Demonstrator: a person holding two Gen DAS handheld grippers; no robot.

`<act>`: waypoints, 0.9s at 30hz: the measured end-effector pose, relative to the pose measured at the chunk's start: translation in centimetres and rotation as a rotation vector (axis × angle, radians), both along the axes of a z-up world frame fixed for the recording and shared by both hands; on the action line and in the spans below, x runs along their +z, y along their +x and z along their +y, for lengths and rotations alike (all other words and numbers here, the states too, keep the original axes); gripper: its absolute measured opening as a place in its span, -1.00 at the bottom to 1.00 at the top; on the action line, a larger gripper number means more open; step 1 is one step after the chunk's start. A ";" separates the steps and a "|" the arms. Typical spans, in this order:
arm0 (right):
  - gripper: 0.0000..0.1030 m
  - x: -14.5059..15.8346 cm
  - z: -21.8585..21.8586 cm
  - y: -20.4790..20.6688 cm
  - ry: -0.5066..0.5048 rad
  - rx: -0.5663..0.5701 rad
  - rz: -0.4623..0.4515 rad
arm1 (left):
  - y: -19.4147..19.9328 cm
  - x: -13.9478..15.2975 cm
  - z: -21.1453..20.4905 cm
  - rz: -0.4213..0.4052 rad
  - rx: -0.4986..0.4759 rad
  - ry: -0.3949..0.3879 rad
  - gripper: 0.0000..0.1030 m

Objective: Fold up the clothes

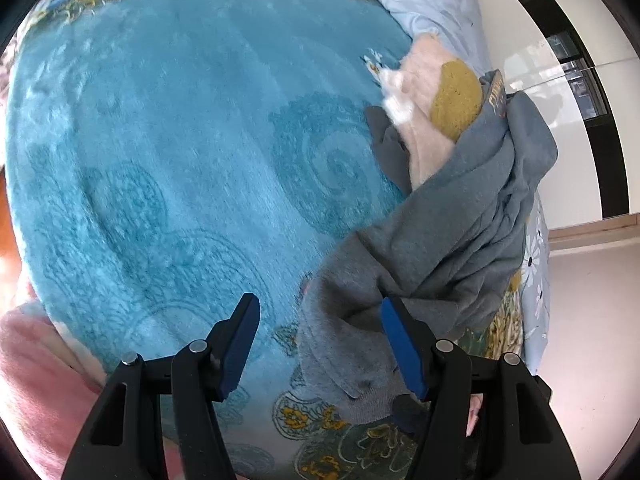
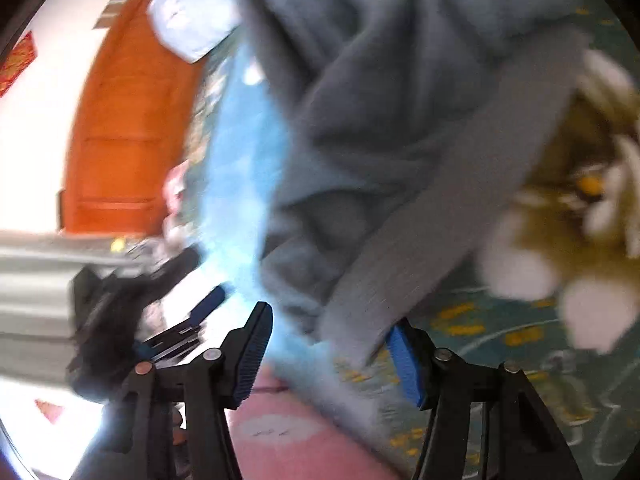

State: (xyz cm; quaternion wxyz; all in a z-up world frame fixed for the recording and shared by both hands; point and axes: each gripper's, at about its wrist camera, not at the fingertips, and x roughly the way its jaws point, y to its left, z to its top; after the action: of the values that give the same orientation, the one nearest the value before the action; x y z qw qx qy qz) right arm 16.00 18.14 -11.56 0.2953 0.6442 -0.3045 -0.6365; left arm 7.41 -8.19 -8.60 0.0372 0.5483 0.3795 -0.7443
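Lying crumpled at the bed's (image 1: 168,152) right edge, the grey garment (image 1: 452,240) has both grippers' (image 1: 320,348) (image 2: 332,356) fingers spread open, gripping nothing

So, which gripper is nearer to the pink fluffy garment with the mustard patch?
Probably the left. The left gripper is open at the near end of the grey sweatshirt, the pink garment farther ahead. The right gripper, open, shows only grey cloth; that view is blurred.
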 end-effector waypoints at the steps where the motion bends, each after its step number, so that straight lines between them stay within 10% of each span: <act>1: 0.14 -0.2 -0.3 0.2 -0.002 0.017 -0.012 | 0.0 0.0 0.2 -0.002 -0.010 -0.002 0.25; 2: 0.09 -0.6 -0.6 0.4 0.017 0.029 -0.021 | 0.1 0.1 0.3 -0.003 -0.024 -0.009 0.25; 4: -0.63 -1.1 -0.6 0.7 0.075 0.031 -0.041 | 0.3 0.3 0.2 0.002 -0.030 -0.017 0.25; 7: -0.84 0.6 1.7 0.5 0.124 0.001 0.015 | 0.8 0.4 -0.5 0.004 -0.008 -0.013 0.25; 14: -0.86 10.7 11.5 2.0 0.345 -0.040 0.299 | -1.2 -1.0 0.6 -0.020 -0.023 0.001 0.25; 19: -0.86 5.1 22.2 3.4 0.623 -0.102 0.100 | -4.1 -1.6 3.0 -0.040 -0.082 0.009 0.25; 22: -0.85 1.1 23.6 4.2 0.614 -0.156 -0.051 | -5.6 -1.3 3.8 -0.032 -0.128 -0.010 0.25; 27: -0.71 3.9 22.7 3.5 0.632 -0.135 0.000 | -8.3 0.5 4.3 -0.006 -0.146 -0.006 0.25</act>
State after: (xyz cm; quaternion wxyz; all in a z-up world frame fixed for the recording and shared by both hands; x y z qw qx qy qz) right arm 19.51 40.81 -7.71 0.0374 0.6824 -0.1337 -0.7177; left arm -0.85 -3.88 -8.05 -0.0148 0.5765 0.3362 -0.7446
